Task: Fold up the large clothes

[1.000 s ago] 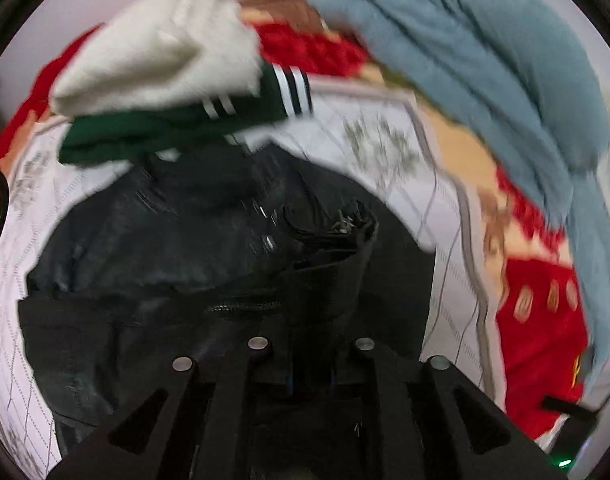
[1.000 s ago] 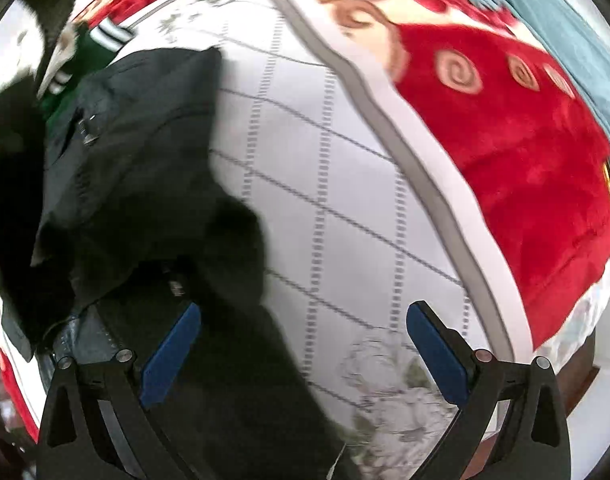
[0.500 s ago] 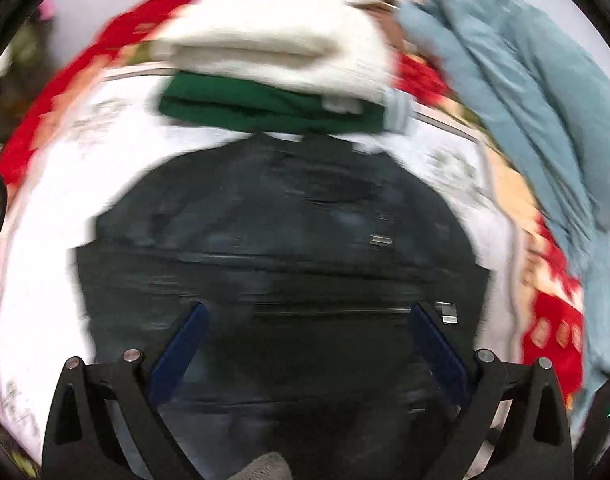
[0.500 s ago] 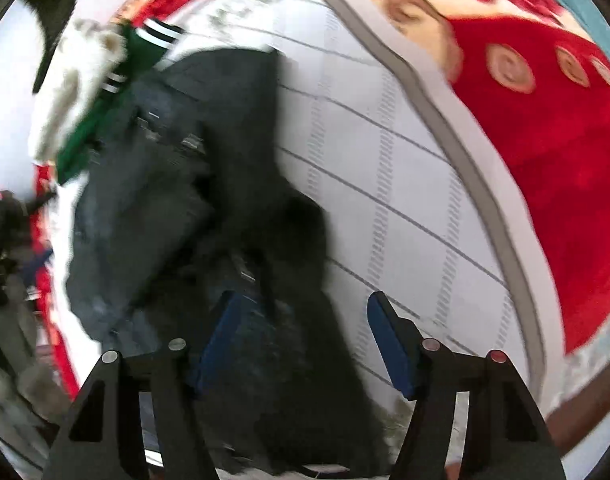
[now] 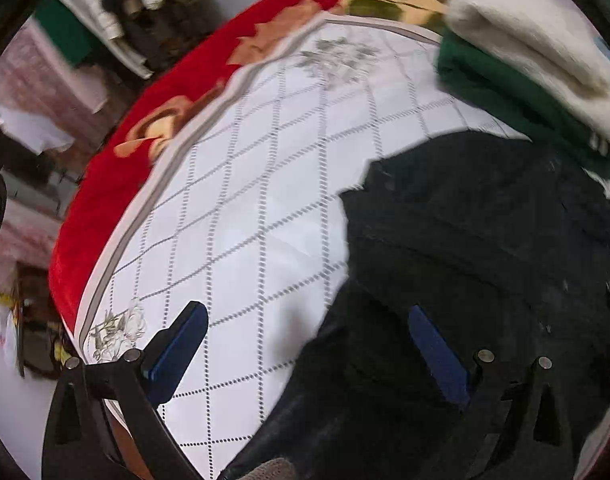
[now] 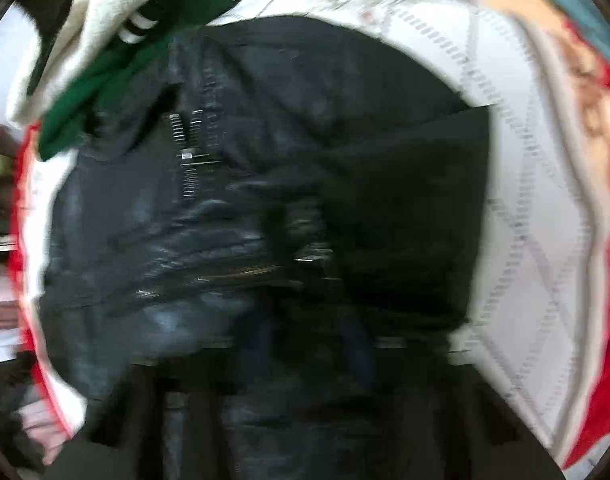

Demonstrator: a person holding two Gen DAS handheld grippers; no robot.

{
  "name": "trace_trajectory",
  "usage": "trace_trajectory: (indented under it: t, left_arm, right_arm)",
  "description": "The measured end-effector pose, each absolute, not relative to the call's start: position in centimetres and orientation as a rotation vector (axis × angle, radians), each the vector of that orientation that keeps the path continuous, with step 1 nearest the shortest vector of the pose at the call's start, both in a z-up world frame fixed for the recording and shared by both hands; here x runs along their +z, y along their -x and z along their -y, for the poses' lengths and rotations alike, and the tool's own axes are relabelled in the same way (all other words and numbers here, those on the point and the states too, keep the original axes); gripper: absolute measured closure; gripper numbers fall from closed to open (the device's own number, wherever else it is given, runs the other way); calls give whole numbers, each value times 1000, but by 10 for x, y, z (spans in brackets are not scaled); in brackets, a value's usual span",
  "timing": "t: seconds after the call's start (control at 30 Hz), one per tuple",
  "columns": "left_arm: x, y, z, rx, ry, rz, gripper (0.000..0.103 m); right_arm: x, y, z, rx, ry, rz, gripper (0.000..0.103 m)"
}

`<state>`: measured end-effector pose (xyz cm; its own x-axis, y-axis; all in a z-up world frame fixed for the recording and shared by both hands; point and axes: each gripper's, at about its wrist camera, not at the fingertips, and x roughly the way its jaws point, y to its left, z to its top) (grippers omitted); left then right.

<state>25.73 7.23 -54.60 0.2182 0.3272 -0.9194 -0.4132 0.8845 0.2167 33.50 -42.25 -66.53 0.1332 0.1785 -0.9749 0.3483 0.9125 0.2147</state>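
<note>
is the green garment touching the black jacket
Touching. In the right wrist view the green garment lies against the black jacket at its collar edge, with no white sheet showing between them; the left wrist view agrees.

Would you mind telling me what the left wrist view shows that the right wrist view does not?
Only the left wrist view shows the open left gripper with its blue pads, and hanging clothes beyond the bed. Only the right wrist view shows the jacket's zipper; its own gripper is too blurred to judge. Both show the black jacket, green garment, white fleece and quilted cover.
</note>
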Motion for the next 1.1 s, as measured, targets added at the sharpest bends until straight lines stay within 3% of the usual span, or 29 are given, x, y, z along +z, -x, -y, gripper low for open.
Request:
trace_trajectory:
  t: [0.03,0.07,0.2,0.33,0.43,0.47,0.5,0.53,0.57,0.83,0.93,1.03,1.1]
  left_arm:
    - [-545,-257,-74,522,85,-1240,0]
    - [-542,-257,-76,531,88,-1229,0]
    - [-544,-263,-82,537,84,-1218,0]
    - [-560,-274,-87,517,113,-1266,0]
    - [-585,-295,-81,521,47,-1304,0]
    - [-597,-302,-79,537,-7,-1318,0]
    - [-614,-310,-80,537,-43,-1344,0]
    - [-625,-315,-85,522,-31,-1364,0]
    - [-626,-316,-90,510,4,-1361,0]
    - [-586,-275,-118,318,378,-1260,1]
    - [-594,-277,-115,217,500,-1252,1]
    - [-613,-295,-98,144,508,-1274,1]
    - [-622,-307,-87,114,461,-1287,2]
  right_arm:
    - [-660,-331,426,-139,-453,-1424,97]
    - [-649,-323,435,-166,-477,-1373,101]
    - [-619,-300,465,-333,-497,-1252,101]
    - [-640,-303,483,-349,-555,-1345,99]
    - [-637,-308,487,-313,-582,-1353,88]
    - [-634,-307,490,-298,-591,-1350,67]
    - [-632,-307,490,-291,-598,-1342,53]
    - [-630,-304,494,-294,-604,-1332,29]
    - [-631,-299,495,-296,-609,-1329,23]
    - [-682,-274,486,-205,-765,-1406,22]
    - [-697,-284,481,-183,-825,-1397,5]
    - [-699,-299,469,-148,-763,-1404,5]
    - [-695,-304,462,-87,-715,-1404,12]
